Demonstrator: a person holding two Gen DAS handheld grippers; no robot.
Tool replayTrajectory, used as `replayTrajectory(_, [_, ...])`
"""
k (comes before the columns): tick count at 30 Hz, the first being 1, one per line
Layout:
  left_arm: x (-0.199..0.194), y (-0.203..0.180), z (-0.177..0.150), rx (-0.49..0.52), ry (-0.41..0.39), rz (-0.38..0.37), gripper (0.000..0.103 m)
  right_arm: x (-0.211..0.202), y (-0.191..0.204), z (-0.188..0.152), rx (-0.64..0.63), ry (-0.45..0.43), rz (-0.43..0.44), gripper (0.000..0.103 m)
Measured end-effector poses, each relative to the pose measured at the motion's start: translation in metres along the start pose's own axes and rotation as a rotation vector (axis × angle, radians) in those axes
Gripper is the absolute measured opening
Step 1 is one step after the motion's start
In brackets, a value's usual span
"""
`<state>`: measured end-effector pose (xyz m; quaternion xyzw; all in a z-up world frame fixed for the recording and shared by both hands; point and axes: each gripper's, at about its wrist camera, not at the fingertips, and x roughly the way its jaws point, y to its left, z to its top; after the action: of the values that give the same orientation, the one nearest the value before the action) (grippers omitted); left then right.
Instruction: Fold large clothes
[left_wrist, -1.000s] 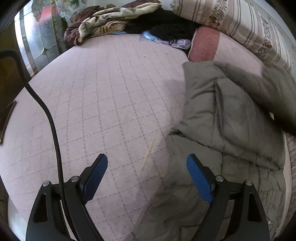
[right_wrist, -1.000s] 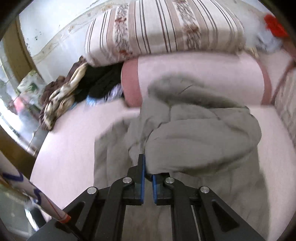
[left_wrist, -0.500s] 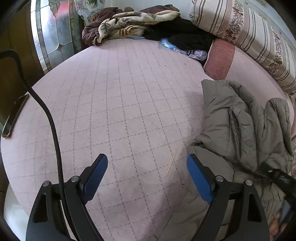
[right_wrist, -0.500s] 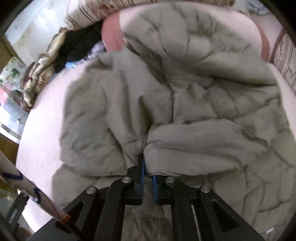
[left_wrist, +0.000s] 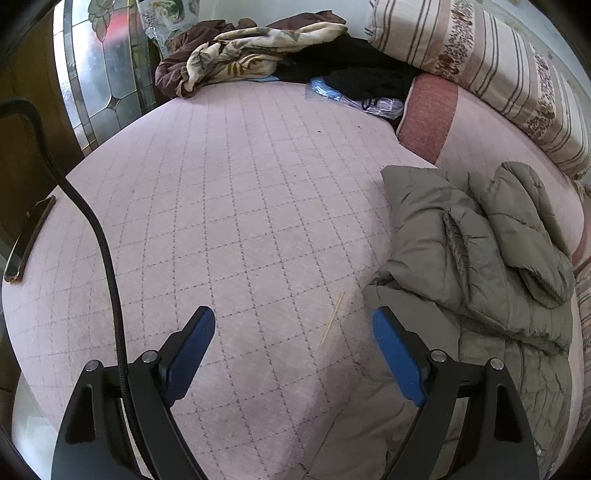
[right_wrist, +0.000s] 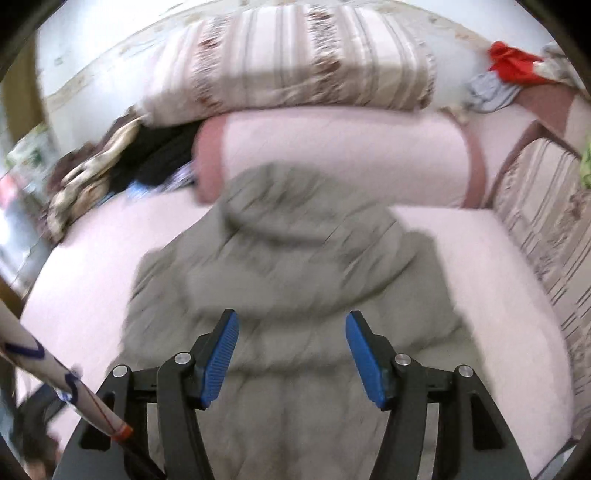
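A grey-green puffer jacket (left_wrist: 476, 251) lies bunched on the pink quilted bed (left_wrist: 229, 206), at the right of the left wrist view. Its sleeves are folded over the body. My left gripper (left_wrist: 293, 332) is open and empty, just above the bed, with its right finger beside the jacket's near edge. In the right wrist view the jacket (right_wrist: 295, 266) fills the middle, blurred by motion. My right gripper (right_wrist: 291, 336) is open and empty, just above the jacket's lower part.
A pink bolster (right_wrist: 340, 158) and a striped pillow (right_wrist: 295, 62) lie behind the jacket. A heap of other clothes (left_wrist: 258, 55) sits at the bed's far end. A phone (left_wrist: 29, 236) lies at the left edge. A thin stick (left_wrist: 332, 319) lies between my left fingers.
My right gripper was shut on a fold of the jacket; it has let go, opened and pulled back. The left gripper stayed open and shifted slightly.
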<state>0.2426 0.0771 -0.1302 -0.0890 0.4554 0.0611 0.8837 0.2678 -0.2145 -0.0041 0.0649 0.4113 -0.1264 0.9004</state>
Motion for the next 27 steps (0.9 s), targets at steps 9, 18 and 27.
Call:
replayTrajectory(9, [0.010, -0.005, 0.005, 0.020, 0.008, 0.013, 0.087, 0.126, -0.004, 0.016, 0.076, 0.254, -0.067, 0.065])
replayTrajectory(18, [0.017, -0.006, 0.003, 0.025, 0.038, 0.018, 0.087, 0.117, 0.016, -0.015, -0.039, 0.263, -0.064, 0.065])
replayTrajectory(27, [0.009, 0.003, 0.001, 0.030, 0.016, 0.051, 0.087, 0.069, 0.079, -0.031, -0.159, 0.150, 0.050, 0.065])
